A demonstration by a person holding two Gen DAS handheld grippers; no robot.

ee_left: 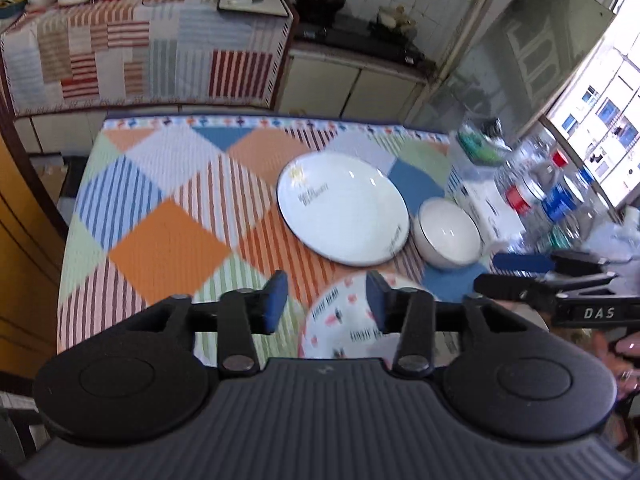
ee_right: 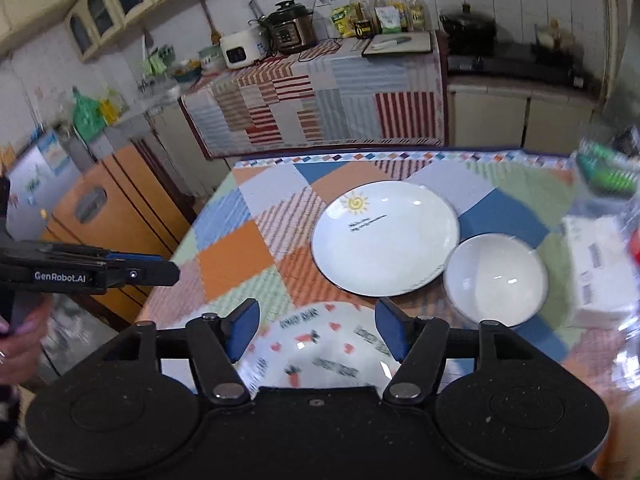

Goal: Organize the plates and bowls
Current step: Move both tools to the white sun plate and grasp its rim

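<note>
Left gripper (ee_left: 327, 300): jaws apart, holding nothing, above the patterned bowl (ee_left: 344, 320).
Right gripper (ee_right: 318, 330): jaws wide, empty.
Plate (ee_right: 384, 240): on the desk (ee_right: 228, 256), white bowl (ee_right: 496, 278) touching its rim.

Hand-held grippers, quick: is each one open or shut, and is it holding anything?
Left hand-held gripper: open, holding nothing, above the patterned plate.
Right hand-held gripper: open, holding nothing.
</note>
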